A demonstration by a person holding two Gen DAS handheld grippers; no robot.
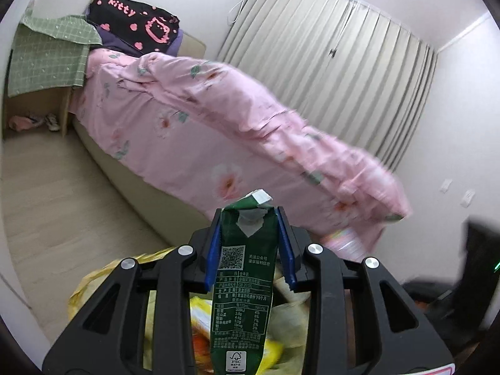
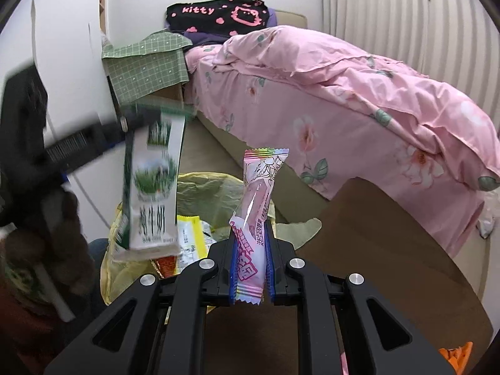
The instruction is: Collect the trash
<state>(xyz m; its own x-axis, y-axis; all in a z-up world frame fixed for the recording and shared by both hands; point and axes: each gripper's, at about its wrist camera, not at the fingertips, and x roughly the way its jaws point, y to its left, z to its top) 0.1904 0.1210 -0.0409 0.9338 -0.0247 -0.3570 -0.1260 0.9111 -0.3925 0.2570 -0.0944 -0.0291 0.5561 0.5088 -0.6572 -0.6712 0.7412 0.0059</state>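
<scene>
Room: bedroom with a bed (image 1: 131, 162) under a pink floral duvet (image 2: 359, 93), pleated curtains (image 1: 343, 72) along the far wall, pale floor (image 1: 62, 193).
On the bed's head: black "kitty" blanket (image 1: 137, 22); a green checked cloth (image 2: 147, 65) drapes the shelf beside it.
Left gripper (image 1: 250, 243): jaws part-open, clamped on a green milk carton (image 1: 243, 287) standing upright between the blue pads, its folded top poking past the tips.
Right gripper (image 2: 251, 262): jaws nearly closed, pinching a pink candy wrapper (image 2: 256, 206) by its lower end, the crimped top sticking up.
Trash bag: yellow plastic bag (image 2: 206, 197) lies open on the floor below both grippers, yellow and orange packets (image 2: 189, 240) already inside.
Carton's place: in the right wrist view the milk carton hangs just above the bag's mouth, left of the wrapper.
</scene>
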